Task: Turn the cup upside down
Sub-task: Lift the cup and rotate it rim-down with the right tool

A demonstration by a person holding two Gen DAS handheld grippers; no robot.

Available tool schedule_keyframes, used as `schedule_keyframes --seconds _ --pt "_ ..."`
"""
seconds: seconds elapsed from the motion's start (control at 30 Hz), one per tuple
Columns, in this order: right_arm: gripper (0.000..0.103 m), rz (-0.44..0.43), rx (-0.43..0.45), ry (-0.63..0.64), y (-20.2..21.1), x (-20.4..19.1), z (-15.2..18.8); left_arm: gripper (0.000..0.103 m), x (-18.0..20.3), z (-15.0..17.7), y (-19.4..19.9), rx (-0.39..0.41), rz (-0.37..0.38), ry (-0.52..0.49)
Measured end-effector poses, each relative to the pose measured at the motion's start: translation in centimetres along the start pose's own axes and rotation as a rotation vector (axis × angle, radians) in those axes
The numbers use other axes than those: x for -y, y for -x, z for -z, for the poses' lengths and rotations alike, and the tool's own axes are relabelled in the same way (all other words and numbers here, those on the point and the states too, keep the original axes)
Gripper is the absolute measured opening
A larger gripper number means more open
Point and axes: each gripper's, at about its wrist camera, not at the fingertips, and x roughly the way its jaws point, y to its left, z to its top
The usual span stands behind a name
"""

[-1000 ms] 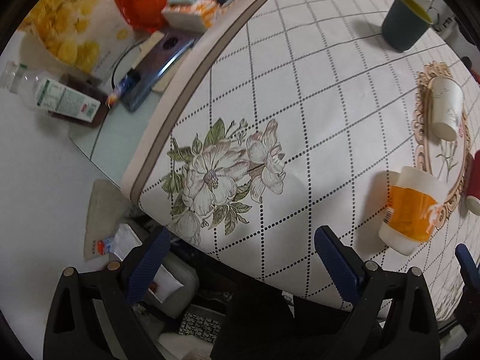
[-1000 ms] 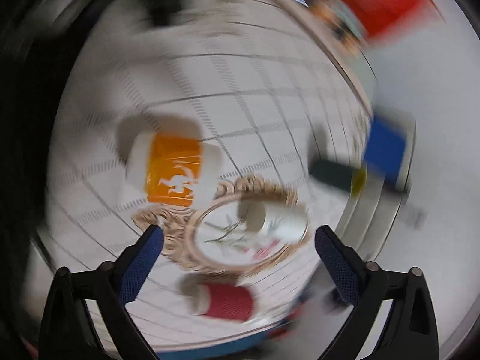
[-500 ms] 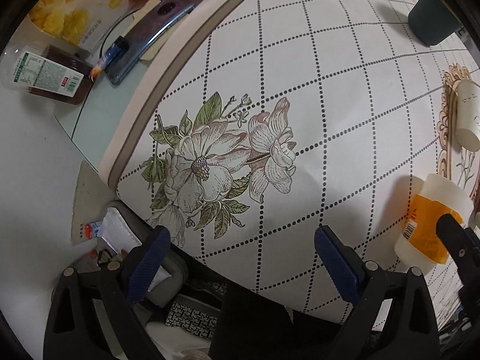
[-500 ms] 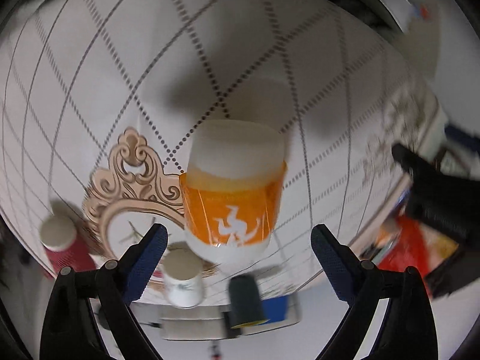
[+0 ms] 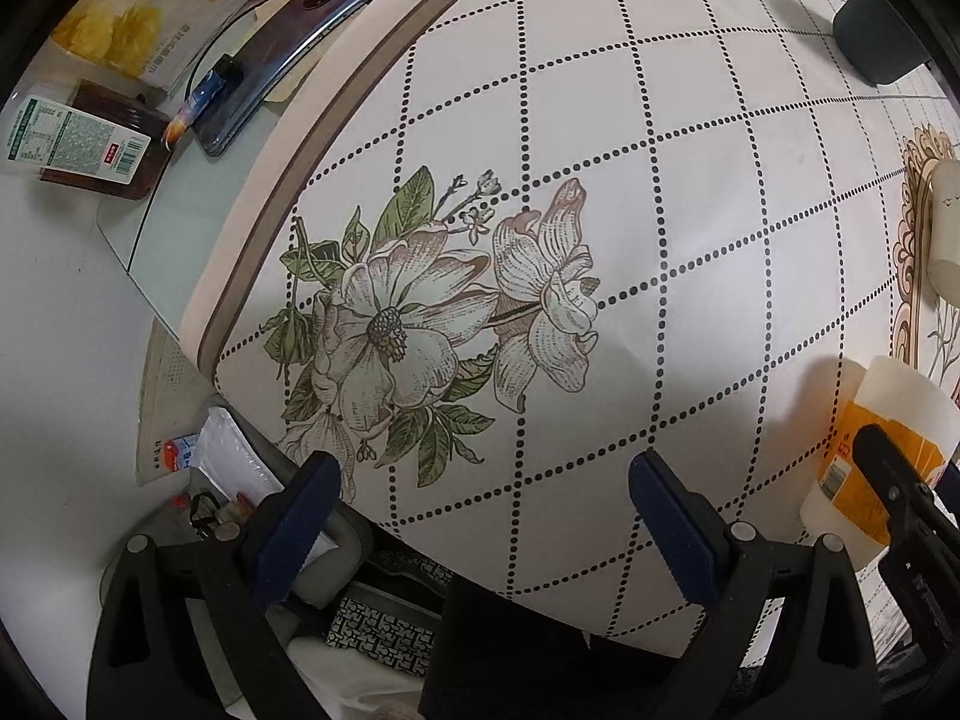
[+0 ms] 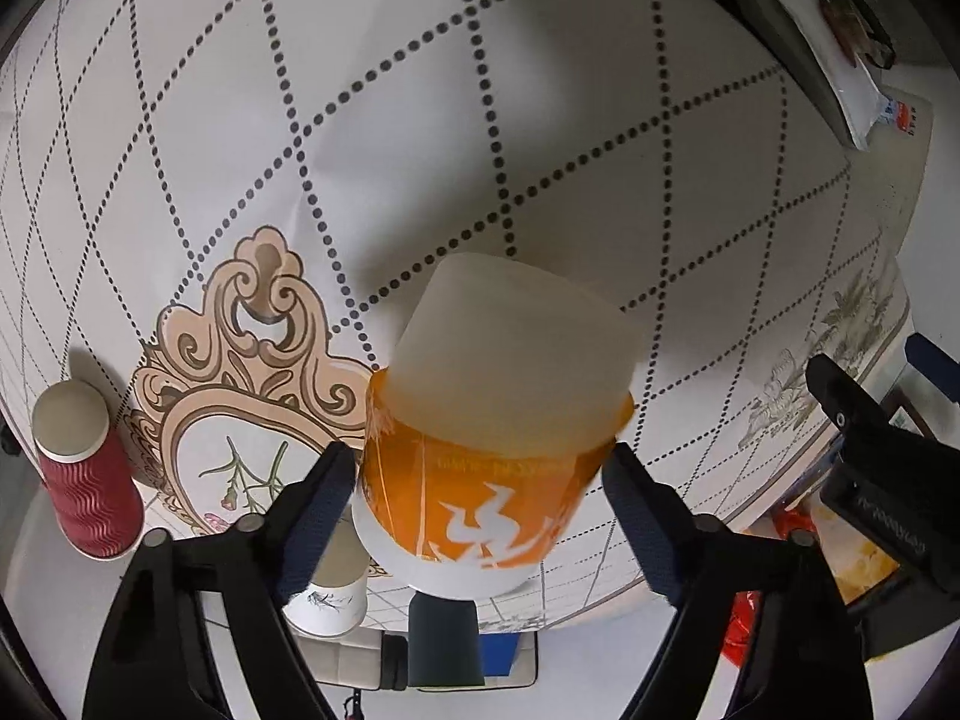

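A white cup with an orange sleeve (image 6: 492,456) stands on the patterned tablecloth (image 6: 420,120), its flat base facing the camera. My right gripper (image 6: 480,498) is open, its blue-padded fingers (image 6: 318,504) on either side of the sleeve, with small gaps. The same cup shows at the right edge of the left wrist view (image 5: 870,450), partly behind the right gripper's black body. My left gripper (image 5: 480,516) is open and empty, over the near table edge by the printed flower (image 5: 420,312).
A red ribbed cup (image 6: 84,468), a white paper cup (image 6: 327,594) and a dark green cup (image 6: 444,636) stand nearby on the cloth. Off the cloth's left edge lie a phone (image 5: 270,60), a labelled packet (image 5: 72,144) and snack bags.
My right gripper has come down close onto the orange cup, whose sleeve now sits between the fingers. My left gripper has moved nearer the cloth, enlarging the flower print.
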Motion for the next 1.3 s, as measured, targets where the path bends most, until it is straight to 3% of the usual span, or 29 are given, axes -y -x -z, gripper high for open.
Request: schedule_keyframes --seconds 0.43,0.8,1.1,1.3 --pt "0.077 0.005 0.012 -0.1 -0.4 0.7 -0.1 0.099 1.1 0.2 0.4 0.007 -0.005 -0.022" --pt "0.076 -0.022 0.018 -0.28 0.8 2.5 -0.6 0.099 1.3 0.1 1.6 0.03 -0.024 -0.039" --pt "0.076 -0.168 -0.021 -0.651 0.6 5.8 1.3 0.099 1.5 0.2 3.0 0.061 -0.042 -0.068" --pt "0.076 -0.333 -0.043 -0.979 0.3 7.4 3.0 0.099 2.8 0.2 4.1 0.088 -0.052 -0.114"
